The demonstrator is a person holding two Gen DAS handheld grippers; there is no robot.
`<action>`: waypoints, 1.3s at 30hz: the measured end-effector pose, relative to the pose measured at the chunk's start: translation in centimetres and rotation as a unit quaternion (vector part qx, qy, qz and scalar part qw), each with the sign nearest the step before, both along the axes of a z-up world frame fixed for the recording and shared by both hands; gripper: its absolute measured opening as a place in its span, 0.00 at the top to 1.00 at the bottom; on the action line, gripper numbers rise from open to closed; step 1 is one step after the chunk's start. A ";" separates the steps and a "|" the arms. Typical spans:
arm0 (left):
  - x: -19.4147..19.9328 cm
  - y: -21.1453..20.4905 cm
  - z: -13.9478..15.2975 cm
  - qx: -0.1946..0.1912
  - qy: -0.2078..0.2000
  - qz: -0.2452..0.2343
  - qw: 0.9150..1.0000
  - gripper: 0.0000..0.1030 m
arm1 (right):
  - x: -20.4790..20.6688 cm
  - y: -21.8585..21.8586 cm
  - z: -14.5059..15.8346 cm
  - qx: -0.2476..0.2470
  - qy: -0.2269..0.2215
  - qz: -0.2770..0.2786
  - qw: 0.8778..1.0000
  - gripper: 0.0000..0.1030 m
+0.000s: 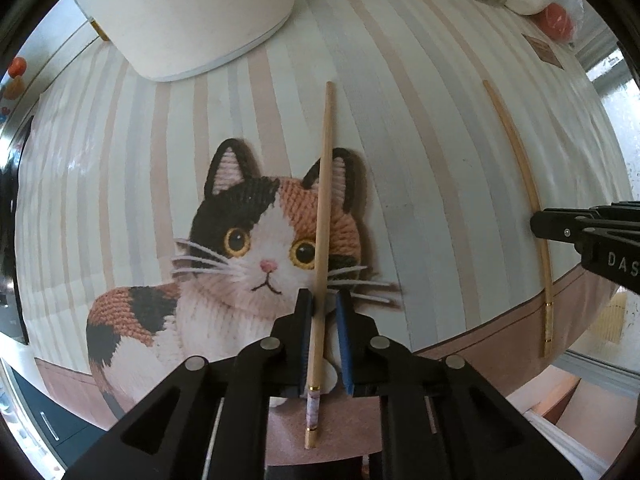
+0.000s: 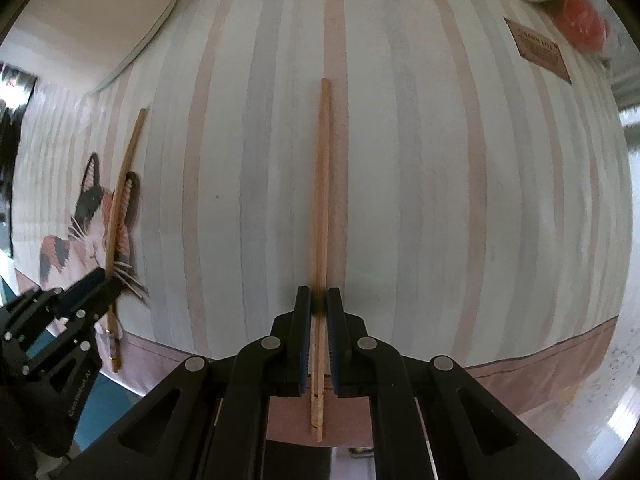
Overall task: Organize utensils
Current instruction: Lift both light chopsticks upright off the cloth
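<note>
Two wooden chopsticks lie on a striped placemat (image 1: 400, 140) printed with a calico cat. In the left wrist view one chopstick (image 1: 325, 184) runs over the cat's face. My left gripper (image 1: 324, 294) is shut on it near its wrapped, gold-banded end. The second chopstick (image 1: 520, 160) lies further right, with my right gripper (image 1: 538, 226) at its lower half. In the right wrist view that chopstick (image 2: 322, 180) runs straight up the middle, and my right gripper (image 2: 319, 292) is shut on it near its handle end. At the left of that view my left gripper (image 2: 102, 276) holds the first chopstick (image 2: 124, 176).
A white round container (image 1: 192, 20) stands at the mat's far left corner. A red object (image 1: 558, 22) in clear plastic and other clutter sit along the far right edge. A brown label (image 2: 538, 50) is sewn near the mat's far right corner. The near mat border is pink.
</note>
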State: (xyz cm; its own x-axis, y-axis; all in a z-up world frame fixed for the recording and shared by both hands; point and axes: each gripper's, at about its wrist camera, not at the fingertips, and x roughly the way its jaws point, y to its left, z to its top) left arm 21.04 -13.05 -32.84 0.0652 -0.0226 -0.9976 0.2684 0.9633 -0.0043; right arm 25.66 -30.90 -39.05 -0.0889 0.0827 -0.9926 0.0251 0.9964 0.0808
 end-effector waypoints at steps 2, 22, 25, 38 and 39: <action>0.0 -0.1 0.1 -0.001 -0.003 0.002 1.000 0.95 | 0.2 0.9 0.0 -0.013 -0.003 0.012 1.000 0.92; -1.0 2.2 5.8 -0.033 -0.059 0.028 0.997 0.96 | -1.3 4.3 3.5 0.057 -0.089 -0.007 0.994 0.93; -1.4 2.8 7.3 -0.044 -0.073 0.029 0.996 0.96 | -1.0 5.6 4.6 0.070 -0.105 -0.011 0.992 0.93; -0.3 3.1 16.9 -0.104 -0.171 0.029 0.979 0.96 | -0.7 5.2 16.4 0.116 -0.227 -0.023 0.967 0.93; -0.1 3.0 17.6 -0.107 -0.179 0.029 0.978 0.96 | -0.6 4.6 17.6 0.118 -0.237 -0.023 0.964 0.93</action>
State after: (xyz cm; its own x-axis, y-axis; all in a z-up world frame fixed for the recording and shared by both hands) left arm 20.95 -10.01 -15.24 0.4160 -0.2136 -0.8839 0.2351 0.9642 -0.1224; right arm 25.02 -26.26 -21.50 0.3795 0.3048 -0.8736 -0.0276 0.9475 0.3186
